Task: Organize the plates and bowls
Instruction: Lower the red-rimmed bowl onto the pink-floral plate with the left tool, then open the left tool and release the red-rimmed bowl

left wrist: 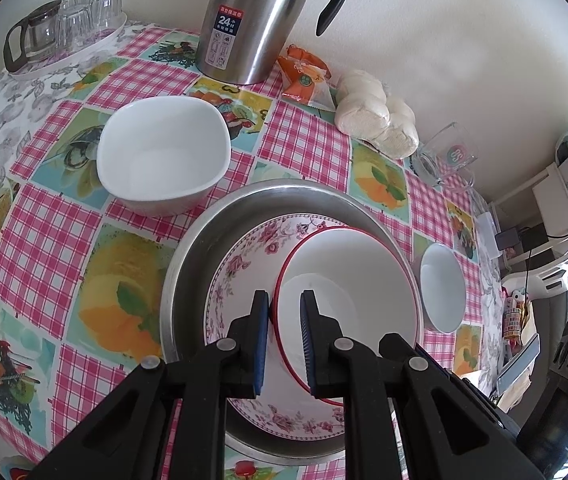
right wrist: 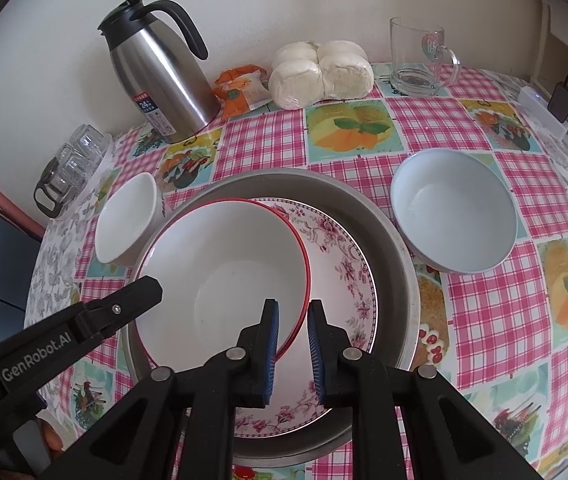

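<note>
Your table (right wrist: 424, 136), under a pink-check fruit-print cloth, carries: metal basin (right wrist: 400, 256) centre, square white bowl (left wrist: 163, 160), round white bowl (right wrist: 454, 216), steel thermos jug (right wrist: 159, 76), orange packet (right wrist: 239, 90), wrapped buns (right wrist: 322, 74), glass mug (right wrist: 420, 58), and what looks like a tray of glasses (left wrist: 67, 24).

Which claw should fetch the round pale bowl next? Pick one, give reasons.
Right. The round pale-blue bowl sits on the checked tablecloth right of the grey metal basin, on the side of the right claw. The left claw is across the basin, nearer the square white bowl.
</note>
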